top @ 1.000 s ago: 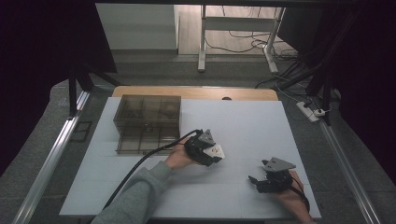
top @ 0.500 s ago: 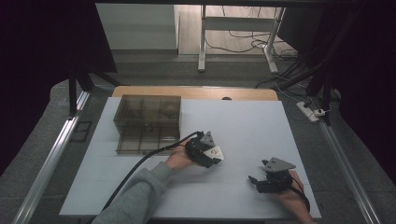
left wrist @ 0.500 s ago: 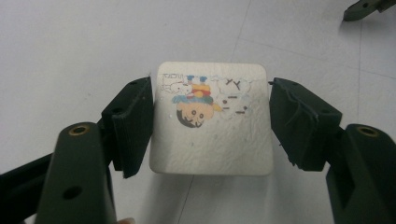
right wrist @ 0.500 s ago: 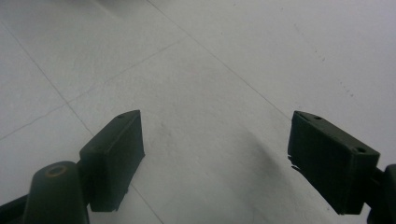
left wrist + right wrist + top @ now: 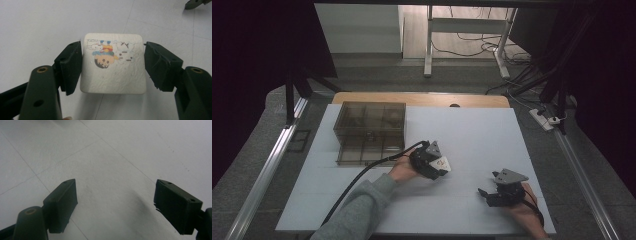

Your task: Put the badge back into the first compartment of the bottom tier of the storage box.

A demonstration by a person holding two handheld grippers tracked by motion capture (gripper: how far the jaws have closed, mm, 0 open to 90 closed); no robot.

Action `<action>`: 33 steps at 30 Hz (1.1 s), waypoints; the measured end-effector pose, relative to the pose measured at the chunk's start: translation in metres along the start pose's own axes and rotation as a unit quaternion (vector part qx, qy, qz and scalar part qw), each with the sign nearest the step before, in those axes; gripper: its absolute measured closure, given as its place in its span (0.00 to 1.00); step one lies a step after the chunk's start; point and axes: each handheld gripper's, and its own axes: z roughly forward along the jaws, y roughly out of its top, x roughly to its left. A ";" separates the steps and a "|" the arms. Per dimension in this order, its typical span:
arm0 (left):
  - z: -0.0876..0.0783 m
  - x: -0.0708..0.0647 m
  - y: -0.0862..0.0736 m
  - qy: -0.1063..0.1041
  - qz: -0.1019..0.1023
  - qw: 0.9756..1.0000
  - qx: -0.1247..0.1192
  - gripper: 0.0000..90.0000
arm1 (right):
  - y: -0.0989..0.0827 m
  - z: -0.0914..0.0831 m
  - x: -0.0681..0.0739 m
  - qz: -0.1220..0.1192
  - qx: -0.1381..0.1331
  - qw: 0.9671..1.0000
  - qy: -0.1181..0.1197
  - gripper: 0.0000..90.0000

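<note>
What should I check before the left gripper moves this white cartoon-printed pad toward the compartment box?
1. Left gripper shut on the white pad, a jaw on each side: ok.
2. Pad centred between the jaws: ok.
3. Pad lifted off the white table: cannot tell.
4. Right gripper open, nothing between its jaws: ok.
5. Right gripper apart from the left, near the table's front right: ok.
6. Smoky clear compartment box with its front section open: cannot tell.

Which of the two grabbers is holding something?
The left gripper: a white cartoon card sits squeezed between its jaws. The right gripper stands open over the bare table.
</note>
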 end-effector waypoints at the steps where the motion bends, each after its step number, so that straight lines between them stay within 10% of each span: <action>1: 0.001 0.000 0.000 0.000 0.000 1.000 0.003 0.37 | 0.000 0.000 0.000 0.000 0.000 1.000 0.000 0.21; 9: 0.015 -0.009 -0.005 0.013 0.019 0.999 0.044 0.37 | 0.000 -0.001 0.001 -0.003 0.001 1.000 -0.003 0.22; 33: -0.046 0.002 -0.007 0.039 -0.020 0.998 -0.033 0.37 | 0.005 -0.007 0.003 0.006 -0.024 1.000 0.006 0.21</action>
